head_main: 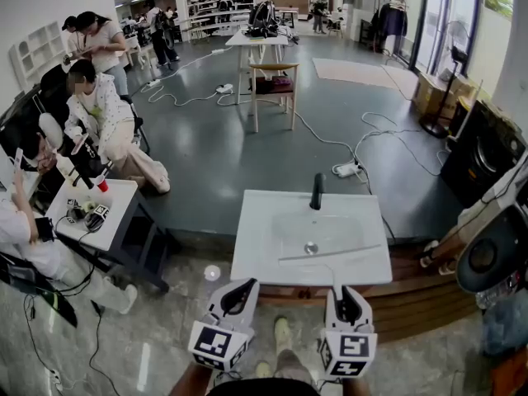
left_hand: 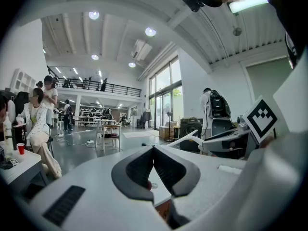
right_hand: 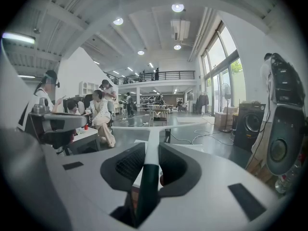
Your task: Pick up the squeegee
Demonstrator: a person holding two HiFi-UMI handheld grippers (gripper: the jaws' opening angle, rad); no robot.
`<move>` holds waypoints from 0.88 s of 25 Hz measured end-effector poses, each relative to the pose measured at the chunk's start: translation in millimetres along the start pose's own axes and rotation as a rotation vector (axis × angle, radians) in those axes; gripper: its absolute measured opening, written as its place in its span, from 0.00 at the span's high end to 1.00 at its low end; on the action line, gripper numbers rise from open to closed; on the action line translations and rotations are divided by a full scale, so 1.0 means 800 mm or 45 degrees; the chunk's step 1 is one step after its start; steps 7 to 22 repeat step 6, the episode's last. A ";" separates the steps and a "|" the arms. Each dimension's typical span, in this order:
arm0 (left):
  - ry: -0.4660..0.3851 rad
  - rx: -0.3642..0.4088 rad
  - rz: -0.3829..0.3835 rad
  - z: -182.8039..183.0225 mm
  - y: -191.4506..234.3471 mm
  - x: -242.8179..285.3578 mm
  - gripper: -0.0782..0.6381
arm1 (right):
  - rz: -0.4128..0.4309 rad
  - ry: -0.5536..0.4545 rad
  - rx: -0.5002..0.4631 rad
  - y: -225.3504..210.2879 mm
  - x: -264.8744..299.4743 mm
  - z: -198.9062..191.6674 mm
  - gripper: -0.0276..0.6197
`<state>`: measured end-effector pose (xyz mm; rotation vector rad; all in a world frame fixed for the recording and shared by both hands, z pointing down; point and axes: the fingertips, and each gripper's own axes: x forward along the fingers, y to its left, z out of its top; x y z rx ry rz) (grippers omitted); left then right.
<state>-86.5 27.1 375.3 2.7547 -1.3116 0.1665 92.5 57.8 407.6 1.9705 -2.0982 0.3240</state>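
You stand in a big open hall with a grey floor (head_main: pixel 206 155), and a white desk (head_main: pixel 252 266) with a sunken basin sits right in front of both tongs. Nearest to you, the left tongs (left_hand: pixel 154 150) are pinched together at the tips with nothing between them, held low on the near left edge of the desk. The right tongs (right_hand: pixel 150 153) are clamped on the squeegee (right_hand: pixel 152 137). Its handle runs straight out between the jaws, dark where they hold it and white past the tips, so its long axis lies along the tongs' own line, pointing away from you. At the far end the blade (head_main: pixel 330 253) lies crosswise, ahead of the right tongs and over the basin, with its left end reaching toward the space ahead of the left tongs. Beyond the blade stands the black tap (head_main: pixel 317 191). The grip looks made on your right side, so the move to come should be a straight lift. Whether the blade touches the basin or hangs just above it is not clear from here.
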 end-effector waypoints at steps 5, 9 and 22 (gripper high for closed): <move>0.000 0.005 0.001 0.000 0.001 0.001 0.89 | -0.012 0.006 -0.007 -0.002 0.001 -0.001 0.82; 0.001 0.004 0.000 0.001 0.000 0.002 0.89 | -0.013 0.009 -0.008 -0.003 0.001 -0.001 0.82; 0.001 0.004 0.000 0.001 0.000 0.002 0.89 | -0.013 0.009 -0.008 -0.003 0.001 -0.001 0.82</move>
